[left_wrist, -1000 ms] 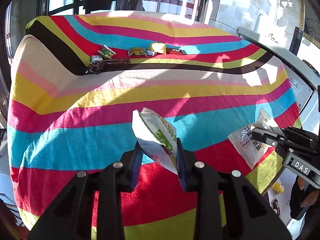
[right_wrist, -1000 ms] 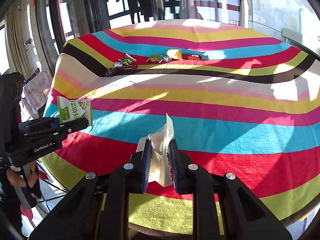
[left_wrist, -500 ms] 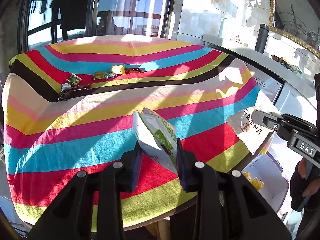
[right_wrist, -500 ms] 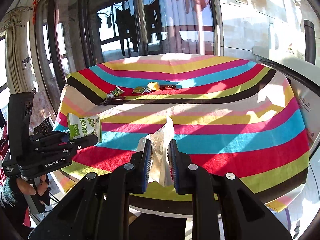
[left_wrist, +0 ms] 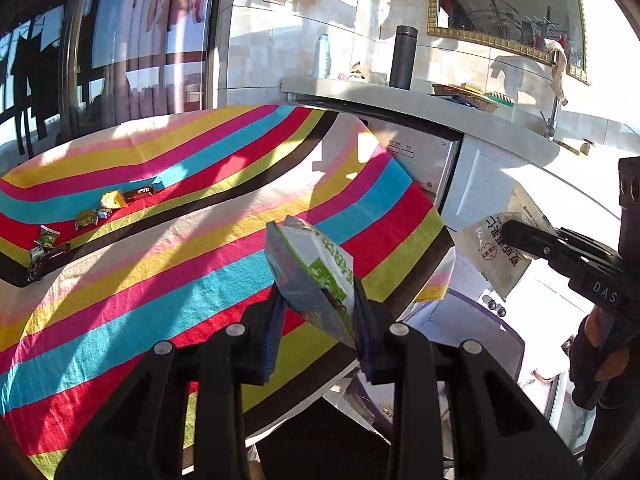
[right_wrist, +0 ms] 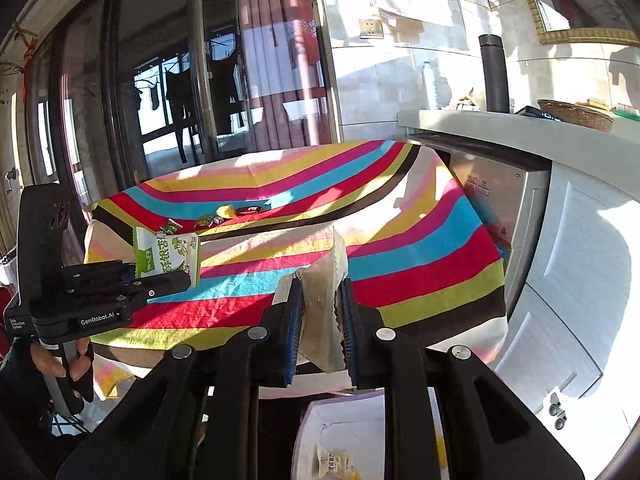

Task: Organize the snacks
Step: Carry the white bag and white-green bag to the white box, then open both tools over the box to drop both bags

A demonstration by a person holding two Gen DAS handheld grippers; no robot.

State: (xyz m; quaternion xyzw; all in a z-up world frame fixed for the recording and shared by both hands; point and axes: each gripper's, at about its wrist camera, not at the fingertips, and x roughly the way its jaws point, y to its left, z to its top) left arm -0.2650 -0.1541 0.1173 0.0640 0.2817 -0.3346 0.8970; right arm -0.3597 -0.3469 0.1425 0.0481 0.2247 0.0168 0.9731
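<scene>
My left gripper (left_wrist: 318, 320) is shut on a green-and-white snack packet (left_wrist: 312, 276), held up near the table's front right corner; it also shows in the right wrist view (right_wrist: 168, 258). My right gripper (right_wrist: 320, 320) is shut on a clear, pale snack bag (right_wrist: 324, 300), held past the table edge above a white box (right_wrist: 360, 436) with wrapped snacks inside. That bag shows in the left wrist view (left_wrist: 496, 252). Several small snacks (left_wrist: 92, 216) lie in a row at the far side of the striped tablecloth (left_wrist: 160, 248).
A white cabinet (right_wrist: 568, 280) and a silver appliance (right_wrist: 504, 208) stand right of the table. A counter above holds a dark flask (right_wrist: 494, 76) and a wicker basket (right_wrist: 576, 114). Glass doors stand behind the table.
Both grippers have pulled back and swung right with their packets, from over the tablecloth to beyond its front right edge. The white box has come into the right wrist view.
</scene>
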